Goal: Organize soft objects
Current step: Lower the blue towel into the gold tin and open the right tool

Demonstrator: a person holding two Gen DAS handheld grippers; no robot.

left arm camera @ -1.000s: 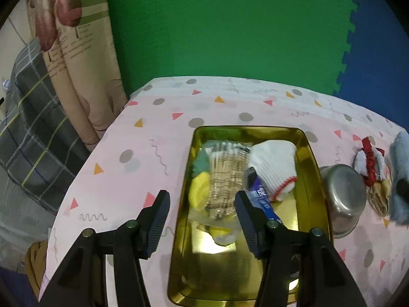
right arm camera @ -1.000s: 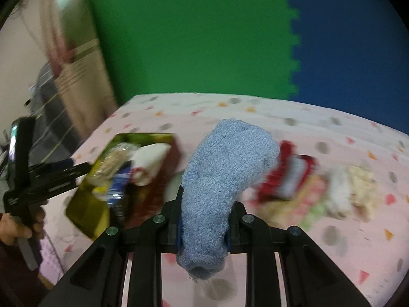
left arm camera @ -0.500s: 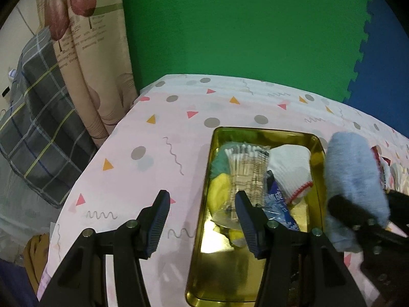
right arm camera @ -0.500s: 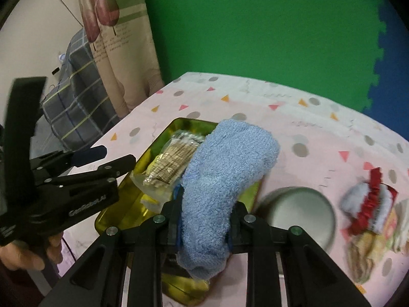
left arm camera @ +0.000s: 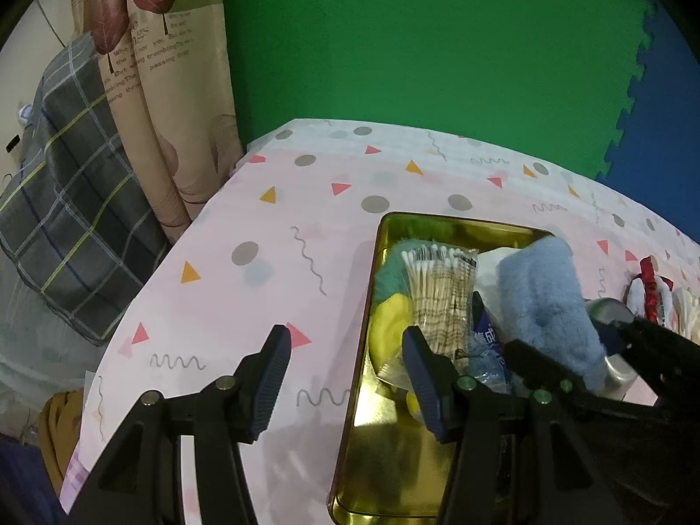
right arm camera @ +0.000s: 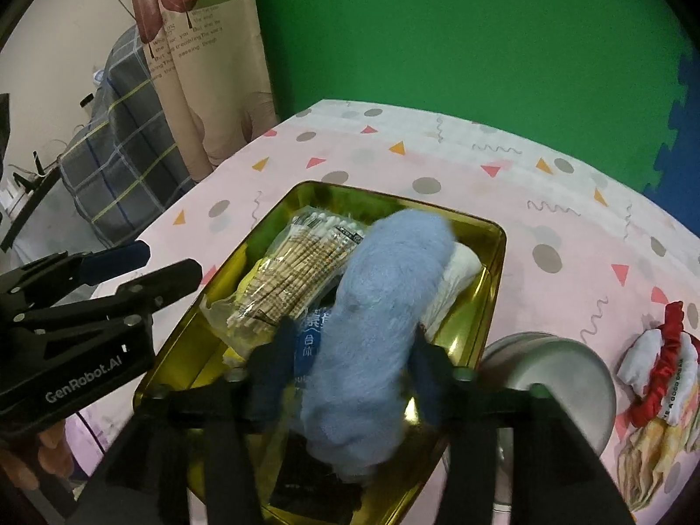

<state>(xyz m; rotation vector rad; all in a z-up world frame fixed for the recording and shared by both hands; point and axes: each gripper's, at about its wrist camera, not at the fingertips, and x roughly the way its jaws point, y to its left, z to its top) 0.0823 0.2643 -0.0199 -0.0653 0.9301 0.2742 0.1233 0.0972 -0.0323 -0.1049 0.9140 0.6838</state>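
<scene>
A fluffy light-blue sock (right arm camera: pixel 376 328) lies between my right gripper's (right arm camera: pixel 350 341) jaws, over the gold metal tray (right arm camera: pixel 494 271). The jaws have spread, with small gaps beside the sock. The sock also shows in the left wrist view (left arm camera: pixel 547 302), above the tray (left arm camera: pixel 363 376). The tray holds a pack of cotton swabs (right arm camera: pixel 297 275), a white sock (right arm camera: pixel 455 280), yellow and green soft items (left arm camera: pixel 389 319) and a blue packet (left arm camera: pixel 485 350). My left gripper (left arm camera: pixel 345 376) is open and empty, at the tray's left rim.
A steel bowl (right arm camera: pixel 564 376) stands right of the tray. A red scrunchie with white and yellowish cloths (right arm camera: pixel 660 376) lies at the far right. The pink patterned tablecloth (left arm camera: pixel 262 236) ends at the left, by a curtain and a plaid bundle.
My right gripper carried the blue sock left, from over the bowl to above the tray, lowered it, and its jaws have opened. My left gripper shifted left of the tray.
</scene>
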